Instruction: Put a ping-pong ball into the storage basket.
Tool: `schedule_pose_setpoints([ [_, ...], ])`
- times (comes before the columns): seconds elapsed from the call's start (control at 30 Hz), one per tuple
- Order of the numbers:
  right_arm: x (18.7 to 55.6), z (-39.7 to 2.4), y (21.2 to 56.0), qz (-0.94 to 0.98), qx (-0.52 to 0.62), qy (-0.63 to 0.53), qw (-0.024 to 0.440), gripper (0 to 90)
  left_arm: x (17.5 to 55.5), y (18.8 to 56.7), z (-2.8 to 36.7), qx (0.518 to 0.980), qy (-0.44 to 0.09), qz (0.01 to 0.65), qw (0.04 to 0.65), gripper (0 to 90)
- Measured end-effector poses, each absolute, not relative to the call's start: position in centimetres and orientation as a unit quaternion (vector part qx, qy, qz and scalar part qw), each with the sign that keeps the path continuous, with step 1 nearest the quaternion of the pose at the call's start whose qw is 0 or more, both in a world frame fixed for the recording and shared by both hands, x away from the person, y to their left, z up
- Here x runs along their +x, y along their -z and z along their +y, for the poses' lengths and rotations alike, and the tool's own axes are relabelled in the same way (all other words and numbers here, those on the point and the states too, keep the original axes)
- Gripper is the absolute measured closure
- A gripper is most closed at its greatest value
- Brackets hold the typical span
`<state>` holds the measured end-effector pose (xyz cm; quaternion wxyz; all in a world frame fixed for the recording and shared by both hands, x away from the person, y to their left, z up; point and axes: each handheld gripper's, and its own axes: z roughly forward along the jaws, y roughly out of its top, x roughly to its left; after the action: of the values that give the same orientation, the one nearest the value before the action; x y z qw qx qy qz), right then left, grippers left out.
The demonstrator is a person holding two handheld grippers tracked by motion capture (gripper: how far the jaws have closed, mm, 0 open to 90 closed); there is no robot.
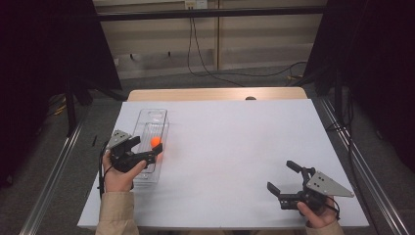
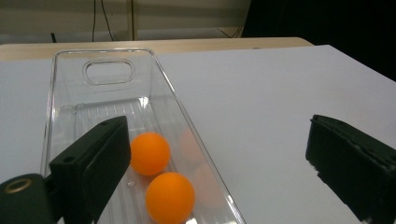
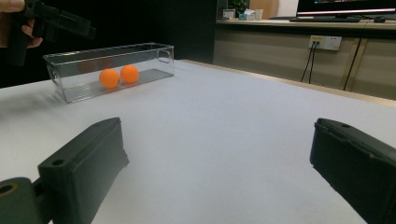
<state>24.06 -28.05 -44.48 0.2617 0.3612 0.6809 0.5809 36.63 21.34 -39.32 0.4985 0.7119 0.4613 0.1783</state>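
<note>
Hovering with jaws spread over the clear bin (image 2: 70, 88), the left gripper (image 2: 215, 158) seems poised above two orange balls (image 2: 149, 153), needing descent; right gripper (image 1: 289, 181) idles spread.

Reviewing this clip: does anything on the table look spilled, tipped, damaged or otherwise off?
Nothing stands out. The clear plastic bin sits upright on the white table with two orange balls resting inside it. The left gripper hovers open over the bin; the right gripper is open and holds nothing.
</note>
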Motion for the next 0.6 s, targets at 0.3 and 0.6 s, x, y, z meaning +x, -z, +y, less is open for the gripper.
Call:
schedule_pose_setpoints([
  [0.3, 24.1, -28.0, 44.5, 0.681, 0.361, -0.581, 0.263, 2.5, 35.3, 40.3, 21.7, 0.716, -0.182, 0.447, 0.505, 4.5],
  [0.6, 24.1, -28.0, 44.5, 0.682, 0.36, -0.58, 0.262, 2.4, 34.1, 42.0, 22.0, 0.712, -0.194, 0.436, 0.516, 3.2],
])
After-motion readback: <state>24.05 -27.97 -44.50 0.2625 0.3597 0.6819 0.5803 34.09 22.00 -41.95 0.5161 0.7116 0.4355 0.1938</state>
